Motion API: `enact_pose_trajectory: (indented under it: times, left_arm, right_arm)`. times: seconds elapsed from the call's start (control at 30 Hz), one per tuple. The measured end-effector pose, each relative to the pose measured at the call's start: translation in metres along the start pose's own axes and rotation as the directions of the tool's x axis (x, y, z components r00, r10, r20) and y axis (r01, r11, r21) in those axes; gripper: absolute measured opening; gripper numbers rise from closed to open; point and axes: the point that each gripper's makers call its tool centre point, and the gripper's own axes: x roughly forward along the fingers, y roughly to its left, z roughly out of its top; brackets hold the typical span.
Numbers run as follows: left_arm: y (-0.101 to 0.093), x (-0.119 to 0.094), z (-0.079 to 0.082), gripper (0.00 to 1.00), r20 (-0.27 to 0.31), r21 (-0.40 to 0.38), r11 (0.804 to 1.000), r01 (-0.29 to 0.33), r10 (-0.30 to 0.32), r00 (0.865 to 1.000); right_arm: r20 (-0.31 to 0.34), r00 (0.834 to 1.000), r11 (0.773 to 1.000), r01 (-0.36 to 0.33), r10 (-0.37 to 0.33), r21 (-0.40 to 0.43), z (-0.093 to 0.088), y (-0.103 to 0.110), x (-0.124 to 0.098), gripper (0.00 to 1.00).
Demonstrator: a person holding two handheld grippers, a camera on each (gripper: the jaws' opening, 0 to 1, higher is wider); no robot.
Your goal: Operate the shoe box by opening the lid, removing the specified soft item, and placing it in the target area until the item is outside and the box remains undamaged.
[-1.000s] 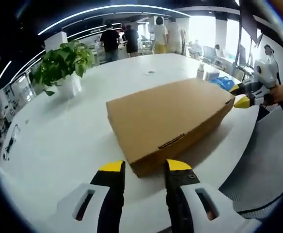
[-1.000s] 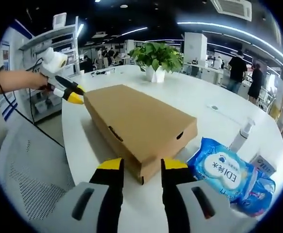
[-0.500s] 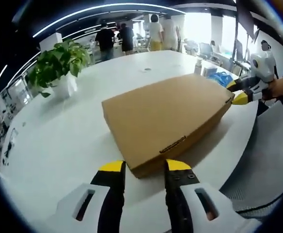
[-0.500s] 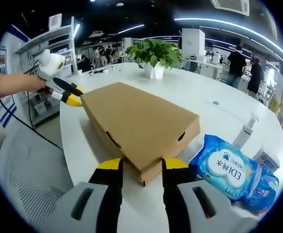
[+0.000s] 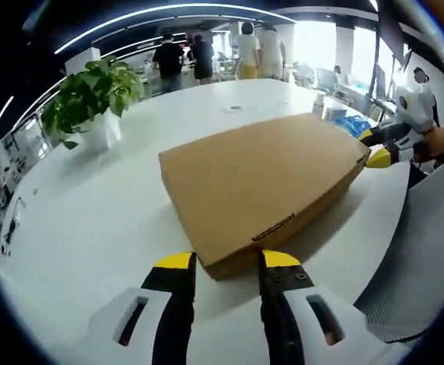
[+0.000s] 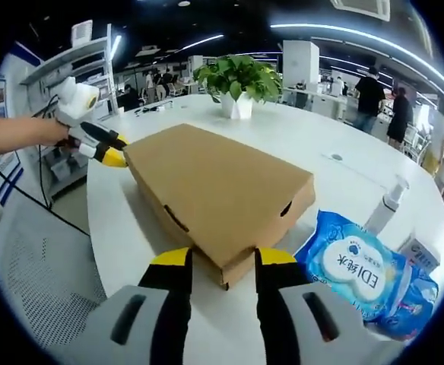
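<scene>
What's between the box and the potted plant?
Only bare white table lies between the box and the plant, shown in the left gripper view.

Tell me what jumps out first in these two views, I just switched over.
A flat brown shoe box, lid closed, lies in the middle of the round white table. The left tool and the right tool sit open at opposite ends of it, a box corner between each one's jaws. A blue wet-wipe pack lies to the right of the box in the right gripper view, and a potted plant stands beyond it.
</scene>
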Motion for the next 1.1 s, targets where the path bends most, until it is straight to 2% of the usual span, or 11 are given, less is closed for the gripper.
enact_pose_trajectory:
  times: [0.77, 1.1]
  left_arm:
    - [0.021, 0.038, 0.036, 0.32, 0.012, -0.013, 1.000, 0.010, -0.010, 1.000]
    - [0.029, 0.052, 0.048, 0.32, 0.003, -0.011, 1.000, 0.022, -0.022, 1.000]
  right_arm:
    - [-0.030, 0.999, 0.999, 0.040, -0.040, -0.006, 0.021, -0.047, 0.029, 0.31]
    - [-0.038, 0.998, 0.998, 0.055, -0.055, 0.002, 0.027, -0.059, 0.037, 0.31]
